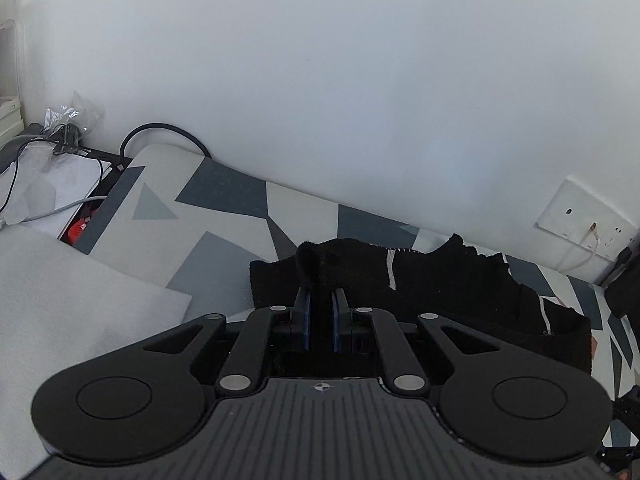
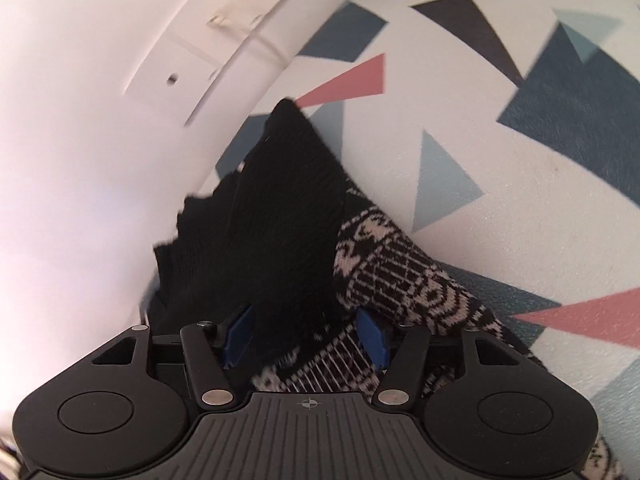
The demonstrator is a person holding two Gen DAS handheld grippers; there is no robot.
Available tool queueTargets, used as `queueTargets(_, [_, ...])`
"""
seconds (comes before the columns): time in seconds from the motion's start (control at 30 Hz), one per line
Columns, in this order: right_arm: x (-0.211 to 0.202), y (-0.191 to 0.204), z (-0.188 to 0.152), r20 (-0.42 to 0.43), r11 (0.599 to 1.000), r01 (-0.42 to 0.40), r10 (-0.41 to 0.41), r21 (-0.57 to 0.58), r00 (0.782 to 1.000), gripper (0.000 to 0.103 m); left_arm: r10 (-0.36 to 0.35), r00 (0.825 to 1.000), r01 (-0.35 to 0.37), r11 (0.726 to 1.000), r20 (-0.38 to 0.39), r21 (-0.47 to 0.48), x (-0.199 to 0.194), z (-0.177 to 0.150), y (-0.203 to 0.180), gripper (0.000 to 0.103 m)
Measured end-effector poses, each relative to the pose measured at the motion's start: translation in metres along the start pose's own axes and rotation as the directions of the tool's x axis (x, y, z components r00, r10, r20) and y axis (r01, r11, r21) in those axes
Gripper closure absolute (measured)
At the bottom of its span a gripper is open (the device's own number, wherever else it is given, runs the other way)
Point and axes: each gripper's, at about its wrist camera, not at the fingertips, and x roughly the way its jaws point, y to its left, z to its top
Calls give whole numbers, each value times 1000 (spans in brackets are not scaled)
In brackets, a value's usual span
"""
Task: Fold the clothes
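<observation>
While left claw [image 1: 321, 300] is pinching black knit garment [image 1: 420, 284] by the wall [image 1: 320, 80], right claw [image 2: 306, 334] is hanging open over it; fold looking partway.

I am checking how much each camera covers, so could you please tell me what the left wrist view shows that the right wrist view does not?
Only the left wrist view shows the cables, a white foam sheet and the left gripper closed on a raised fold of the black garment.

Only the right wrist view shows the garment's black-and-white patterned knit, pink triangles in the cover, and the right gripper, open with fabric between its pads.

Both show the garment, the geometric cover and the wall socket plate.
</observation>
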Motion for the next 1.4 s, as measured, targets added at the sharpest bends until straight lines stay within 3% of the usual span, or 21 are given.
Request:
queueTargets(0.07, [1,-4,4,20,999,-4,3,51,1000,51,-2,1000,2,1000,-8,-3,1,-1,1,92])
queueTargets(0.13, [0,-4,5,43,998,37,-39,48,998,82,-5,1000,5,1000,-16,-3,3,-2,0,92])
queueTargets(0.23, [-4,-8,4,70,997,65,-68,36,995,89,-15,999,16,1000,-30,4,3,-3,-1,92])
queueTargets(0.43, [-30,-4,7,211,997,71,-60,-43,976,92,-90,986,82,995,-138,-63,10,-5,-3,92])
queueTargets(0.77, [-19,-26,15,196,994,100,-93,-31,976,92,-97,964,70,991,-249,-116,35,-2,8,88])
queueTargets(0.9, [-17,-28,13,195,995,95,-88,-27,977,92,-100,978,96,995,-182,-27,26,8,-2,96])
queueTargets(1.0, [-17,-26,13,196,995,97,-89,-33,977,92,-100,987,105,994,-123,37,18,17,-11,96])
queueTargets(1.03, [-17,-27,13,195,995,95,-87,-33,977,91,-90,988,95,995,-124,40,20,19,-11,96])
queueTargets(1.13, [-17,-27,13,195,995,92,-82,-42,977,91,-11,973,17,1000,-231,24,45,12,-1,94])
queueTargets(1.2, [-17,-27,12,197,994,93,-81,-52,977,91,71,962,-62,997,-264,39,51,4,1,86])
queueTargets(1.23, [-18,-27,12,193,994,92,-80,-53,978,90,78,964,-68,997,-256,48,47,1,0,81])
queueTargets(1.3, [-20,-28,14,178,995,88,-78,-51,981,84,93,967,-79,995,-238,65,39,-5,-2,33])
queueTargets(1.37, [-26,-19,13,170,989,115,-99,-87,980,72,107,970,-91,993,-220,82,30,-11,-5,29])
queueTargets(1.4, [-30,-13,10,178,985,128,-106,-119,978,61,114,971,-97,991,-210,90,26,-13,-6,29])
